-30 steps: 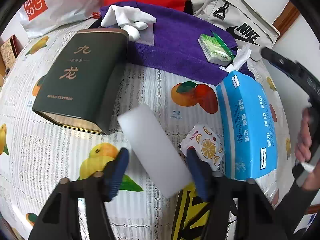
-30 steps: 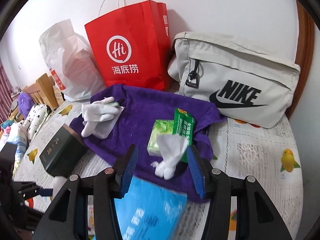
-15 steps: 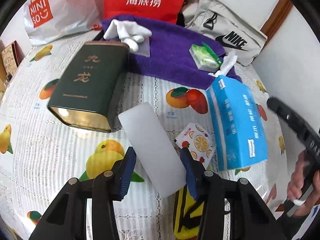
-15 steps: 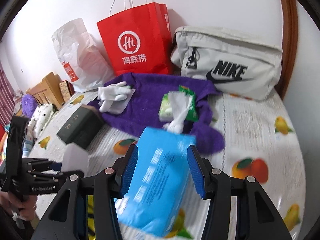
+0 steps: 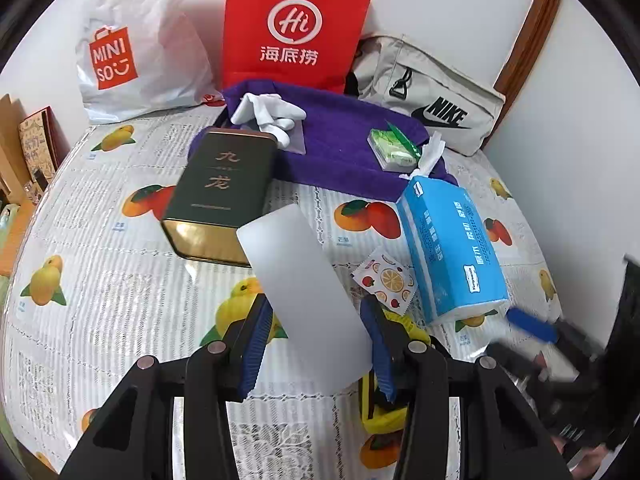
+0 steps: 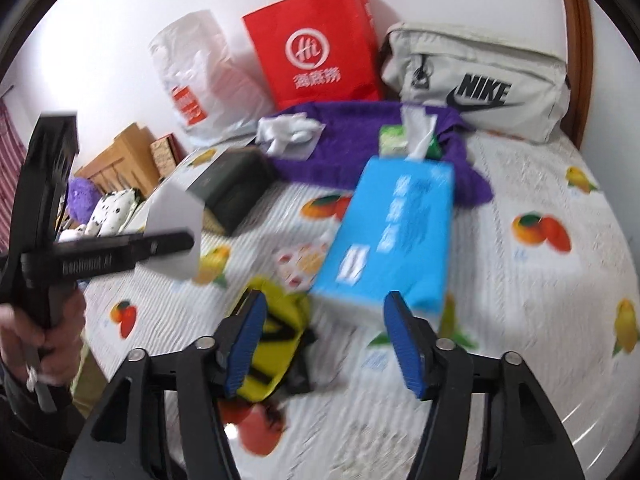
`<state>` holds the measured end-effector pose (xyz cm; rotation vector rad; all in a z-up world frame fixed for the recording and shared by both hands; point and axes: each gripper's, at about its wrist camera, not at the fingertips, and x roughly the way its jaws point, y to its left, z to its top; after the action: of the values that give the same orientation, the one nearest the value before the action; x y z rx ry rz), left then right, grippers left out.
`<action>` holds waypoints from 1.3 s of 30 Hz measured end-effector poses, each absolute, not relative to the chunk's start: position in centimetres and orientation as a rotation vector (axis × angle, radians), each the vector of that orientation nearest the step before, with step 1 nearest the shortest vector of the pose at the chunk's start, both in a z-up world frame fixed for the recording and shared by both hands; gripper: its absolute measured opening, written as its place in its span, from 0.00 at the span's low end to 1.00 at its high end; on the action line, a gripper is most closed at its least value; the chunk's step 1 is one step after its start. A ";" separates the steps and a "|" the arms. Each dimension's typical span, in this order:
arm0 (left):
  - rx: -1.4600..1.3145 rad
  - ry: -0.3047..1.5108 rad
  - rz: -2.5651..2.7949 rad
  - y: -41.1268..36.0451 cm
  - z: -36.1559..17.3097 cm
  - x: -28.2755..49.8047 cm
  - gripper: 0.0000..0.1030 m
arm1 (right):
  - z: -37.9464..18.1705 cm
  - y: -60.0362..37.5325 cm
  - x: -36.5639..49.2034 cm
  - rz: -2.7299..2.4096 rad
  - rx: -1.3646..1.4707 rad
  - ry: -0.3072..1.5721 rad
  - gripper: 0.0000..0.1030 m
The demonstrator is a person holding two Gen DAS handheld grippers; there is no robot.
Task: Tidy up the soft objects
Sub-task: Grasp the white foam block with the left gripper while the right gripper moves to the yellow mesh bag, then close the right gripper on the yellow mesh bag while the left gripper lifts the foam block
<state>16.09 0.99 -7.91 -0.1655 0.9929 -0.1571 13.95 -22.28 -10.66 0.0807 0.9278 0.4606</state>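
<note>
Left wrist view shows the left tool closed on a white sponge block, its blue pads pressed to the block's two long sides while the far end juts forward and up, off the surface. By my reading the pick-up of this soft piece is done and carrying it to wherever the soft things are being gathered is the step in hand; the purple towel well ahead of the tool, already carrying white gloves and a green tissue pack, looks the likely spot, though I cannot be sure. The right tool is spread wide with nothing between its pads, hanging just short of the near end of the blue tissue pack, which lies flat ahead of it; closing on that pack looks like its next job, and it would need to go forward and straddle the pack's width. That view is blurred, so contact cannot be judged. Just left of the sponge's far end lies a dark green tin, so the left tool has little room on that side; a small fruit-print sachet sits to its right, and a yellow object lies under and beside both tools. Beyond the towel a red paper bag, a white shopping bag and a grey Nike bag stand against the wall, closing off the far edge. Open cloth lies to the far left of the left tool.
</note>
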 end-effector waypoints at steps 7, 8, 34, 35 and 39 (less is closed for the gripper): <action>-0.180 0.966 -0.174 3.0 -7.7 14.8 0.42 | -14.1 -19.8 13.2 0.452 0.155 1.020 0.67; -0.181 0.963 -0.176 3.2 -7.7 14.6 0.42 | -14.3 -19.4 13.2 0.446 0.151 1.025 0.67; -0.229 0.913 -0.209 8.7 -7.3 14.0 0.42 | -17.1 -12.5 14.1 0.294 -0.107 1.053 0.81; -0.226 0.912 -0.210 8.6 -7.2 14.2 0.42 | -17.0 -12.8 14.0 0.305 -0.099 1.052 0.78; -0.216 0.897 -0.227 8.3 -6.6 15.6 0.42 | -16.2 -13.8 13.7 0.370 -0.052 1.048 0.61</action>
<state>15.63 8.28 -6.61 -0.2160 0.8975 -0.2274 13.72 -13.83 -16.16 -0.0522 1.0479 0.3697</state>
